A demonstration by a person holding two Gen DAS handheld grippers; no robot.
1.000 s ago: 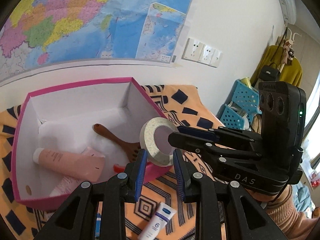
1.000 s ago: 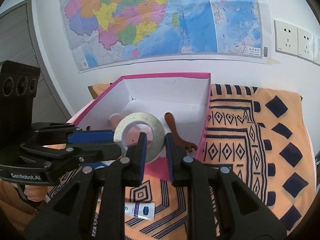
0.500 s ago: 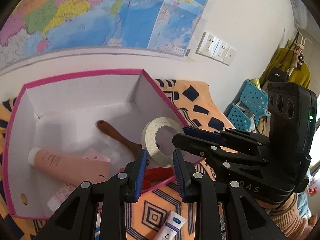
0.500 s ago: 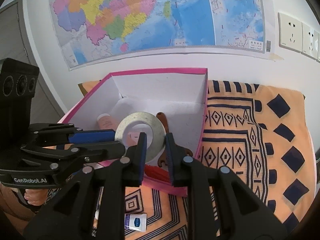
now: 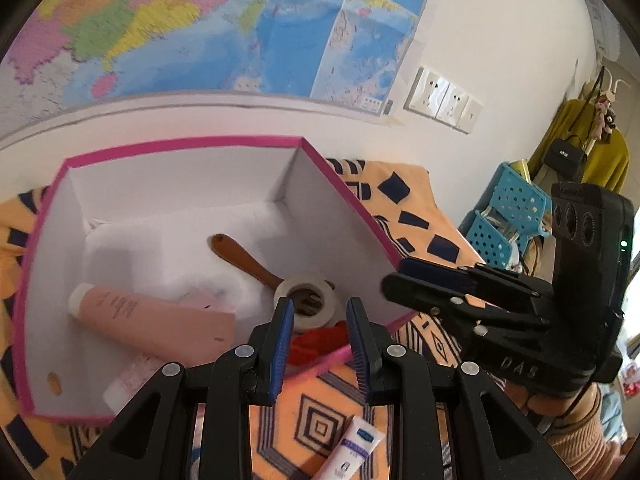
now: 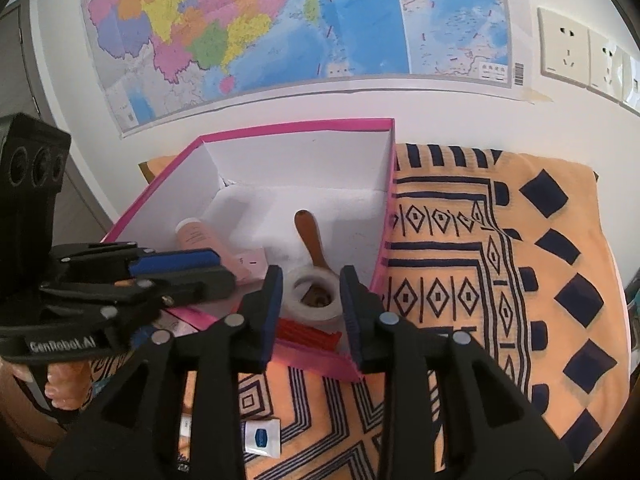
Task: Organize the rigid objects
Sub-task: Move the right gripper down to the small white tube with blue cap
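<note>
Now the roll of tape (image 6: 312,294) lies flat inside the pink-edged box (image 6: 384,216), near its front corner, resting over the head of the wooden brush (image 6: 310,236) so the dark bristles show through its hole. It is a whitish, slightly translucent ring with a wide core, and nothing grips it. A red comb (image 6: 308,336) lies just in front of it against the box's near wall, and a pink tube (image 5: 148,316) rests on its side further left on the white lining, with a paler tube (image 5: 128,380) partly under it.

The right gripper (image 6: 308,312) hangs just above the tape with its blue-padded fingers spread wider than the roll, holding nothing. The left gripper (image 5: 316,336) hovers at the box's front edge, its jaws moderately apart and empty too.

The box sits on an orange cloth (image 6: 500,264) printed with navy diamonds and stripes. On the cloth in front of the box lies a small white tube (image 5: 352,452) with a blue label. Behind everything, a large coloured map (image 6: 280,24) covers the white wall, with a row of sockets (image 6: 564,48) to its right. Off to the right stand blue perforated baskets (image 5: 508,216), and a mustard garment (image 5: 580,140) with a black bag hangs on the wall.
</note>
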